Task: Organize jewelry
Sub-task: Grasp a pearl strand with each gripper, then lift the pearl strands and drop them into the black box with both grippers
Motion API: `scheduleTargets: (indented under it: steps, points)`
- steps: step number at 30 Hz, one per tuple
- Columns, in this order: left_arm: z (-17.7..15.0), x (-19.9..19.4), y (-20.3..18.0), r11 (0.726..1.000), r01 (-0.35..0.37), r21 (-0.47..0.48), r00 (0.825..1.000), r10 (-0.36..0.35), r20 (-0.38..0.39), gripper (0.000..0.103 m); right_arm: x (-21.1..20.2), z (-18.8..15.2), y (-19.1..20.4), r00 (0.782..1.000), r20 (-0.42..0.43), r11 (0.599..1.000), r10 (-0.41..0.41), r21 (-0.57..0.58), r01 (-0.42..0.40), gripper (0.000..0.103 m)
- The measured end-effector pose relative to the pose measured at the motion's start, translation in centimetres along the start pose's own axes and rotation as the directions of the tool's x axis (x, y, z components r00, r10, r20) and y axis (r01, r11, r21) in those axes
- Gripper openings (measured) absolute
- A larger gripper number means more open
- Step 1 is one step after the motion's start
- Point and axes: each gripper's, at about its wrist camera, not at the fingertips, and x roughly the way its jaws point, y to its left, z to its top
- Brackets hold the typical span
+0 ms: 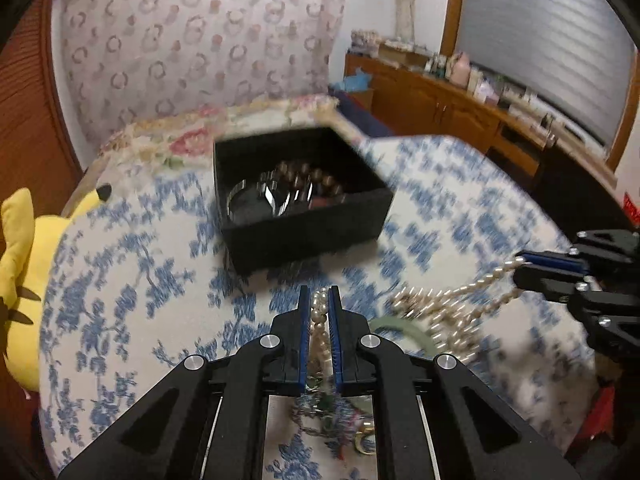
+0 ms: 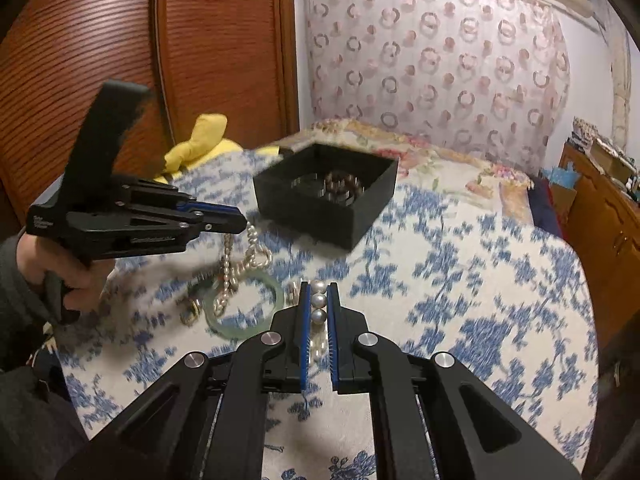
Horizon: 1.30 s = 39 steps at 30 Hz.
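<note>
Yellow plush toy (image 1: 20,280) lying at the bed's edge, blue floral bedspread (image 2: 480,280) covering the bed, patterned curtain (image 1: 200,40) hanging behind, wooden cabinet (image 1: 440,108) standing alongside.

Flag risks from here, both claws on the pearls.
1. The left claw and right claw each pinch the same pearl necklace; pulling apart could snap the strand.
2. Its hanging loops drape over the green bangle and look tangled with other pieces, so lifting may drag them along.
3. The black box already holds items; a loose loop could catch on its rim.
</note>
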Motion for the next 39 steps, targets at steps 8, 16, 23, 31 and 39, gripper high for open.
scheduleTargets:
  steps: [8, 16, 23, 31, 39]
  points:
    - [2.5, -5.4, -1.7, 0.999, 0.037, 0.014, 0.991, -0.039, 0.128, 0.008, -2.6, 3.0, 0.4, 0.996, 0.094, 1.000, -0.008, -0.021, 0.010, 0.009]
    - [4.3, -7.9, -2.0, 0.999, 0.033, 0.022, 0.979, -0.037, 0.202, 0.008, -4.6, 5.5, 0.9, 0.986, 0.163, 0.998, -0.024, -0.053, 0.033, 0.009]
    - [4.9, -7.6, -1.2, 1.000, 0.020, 0.007, 0.978, -0.021, 0.207, 0.008, -5.7, 7.6, 0.8, 0.976, 0.213, 0.997, -0.034, -0.066, 0.049, 0.009]
    - [5.9, -7.4, -0.1, 1.000, 0.019, 0.002, 0.976, -0.019, 0.218, 0.008, -7.6, 11.1, 0.5, 0.955, 0.295, 0.995, -0.034, -0.084, 0.061, 0.009]
    - [8.2, -6.4, 2.1, 1.000, 0.014, -0.022, 0.972, -0.009, 0.234, 0.008, -7.5, 15.7, 0.2, 0.936, 0.351, 0.990, -0.024, -0.119, 0.070, 0.009]
